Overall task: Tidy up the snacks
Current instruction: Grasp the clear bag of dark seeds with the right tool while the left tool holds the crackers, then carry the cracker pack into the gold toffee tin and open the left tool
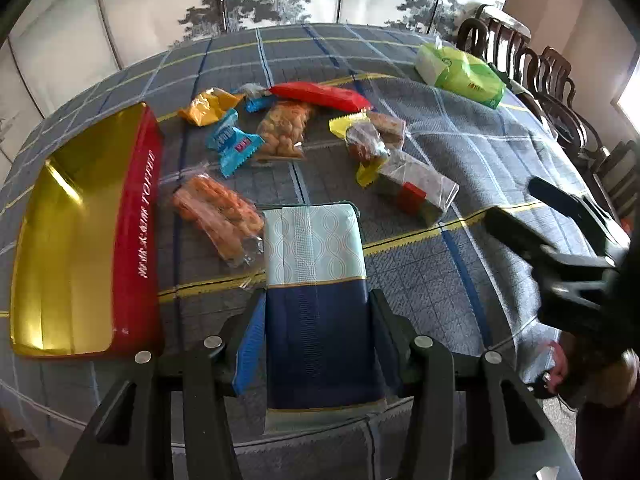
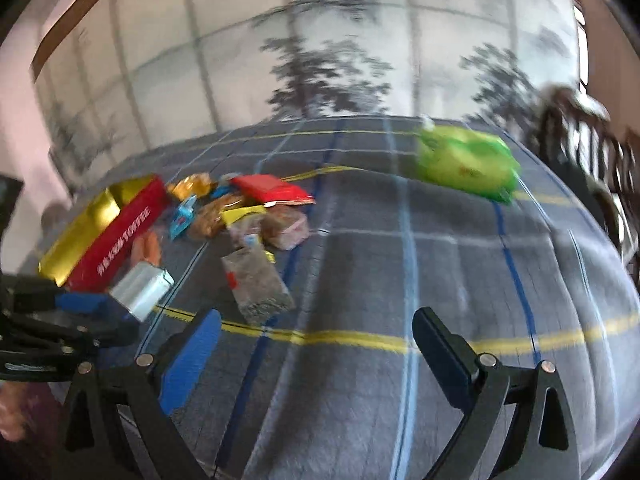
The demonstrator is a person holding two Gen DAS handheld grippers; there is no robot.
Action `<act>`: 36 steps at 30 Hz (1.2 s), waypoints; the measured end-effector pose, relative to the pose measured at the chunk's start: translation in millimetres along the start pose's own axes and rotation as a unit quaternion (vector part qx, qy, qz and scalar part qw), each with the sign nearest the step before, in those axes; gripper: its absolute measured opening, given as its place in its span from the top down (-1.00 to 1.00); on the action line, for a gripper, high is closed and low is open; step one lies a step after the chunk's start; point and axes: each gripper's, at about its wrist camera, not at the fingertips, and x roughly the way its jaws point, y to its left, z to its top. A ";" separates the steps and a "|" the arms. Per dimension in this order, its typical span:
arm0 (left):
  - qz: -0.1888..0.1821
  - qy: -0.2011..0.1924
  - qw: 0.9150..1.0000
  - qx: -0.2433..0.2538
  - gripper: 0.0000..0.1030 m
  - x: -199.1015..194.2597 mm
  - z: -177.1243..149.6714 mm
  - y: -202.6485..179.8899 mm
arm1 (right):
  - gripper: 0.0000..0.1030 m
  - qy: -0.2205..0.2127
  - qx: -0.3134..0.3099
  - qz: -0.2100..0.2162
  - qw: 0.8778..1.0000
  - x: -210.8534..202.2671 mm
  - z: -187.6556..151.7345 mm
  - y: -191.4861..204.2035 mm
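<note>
My left gripper [image 1: 318, 316] is shut on a flat navy and pale-blue packet [image 1: 316, 280], held above the table's near edge. The packet also shows in the right wrist view [image 2: 142, 286]. A red tin with a gold inside [image 1: 72, 240] lies open at the left; it also shows in the right wrist view [image 2: 112, 232]. Several snack packs lie in a loose group mid-table: an orange-biscuit bag [image 1: 218, 216], a blue wrapper [image 1: 232, 146], a red packet [image 1: 320, 96], a clear cake pack [image 1: 418, 190]. My right gripper [image 2: 316, 340] is open and empty over bare cloth.
A green tissue pack [image 1: 460, 74] lies at the far right of the plaid tablecloth [image 1: 460, 280]. Dark wooden chairs [image 1: 540, 76] line the right side. A painted folding screen stands behind the table. The right wrist view is motion-blurred.
</note>
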 end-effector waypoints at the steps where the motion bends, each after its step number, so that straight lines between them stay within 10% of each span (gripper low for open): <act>1: 0.001 -0.002 1.000 0.001 0.11 -2.7 -0.3 0.6 | -0.92 0.002 -0.012 0.001 1.000 3.5 2.7 4.6; 11: -0.005 -0.025 1.000 0.003 0.11 -23.1 0.6 4.2 | -0.88 0.036 -0.087 -0.001 0.996 45.2 21.1 32.8; 13: -0.006 -0.027 1.000 0.002 0.11 -25.2 1.2 4.5 | -0.72 0.044 -0.091 0.000 0.995 50.9 22.7 34.4; 17: -0.007 -0.031 0.999 -0.001 0.11 -29.9 2.6 6.3 | 0.31 0.093 -0.087 0.013 0.992 70.4 21.1 37.0; 26: -0.007 -0.047 0.999 -0.012 0.11 -42.6 7.2 14.0 | 0.32 0.041 0.044 0.006 0.998 50.8 19.9 -9.9; 36: 0.003 -0.060 0.998 -0.034 0.11 -53.9 11.3 31.3 | 0.32 0.020 0.176 -0.092 0.980 40.9 17.6 -83.4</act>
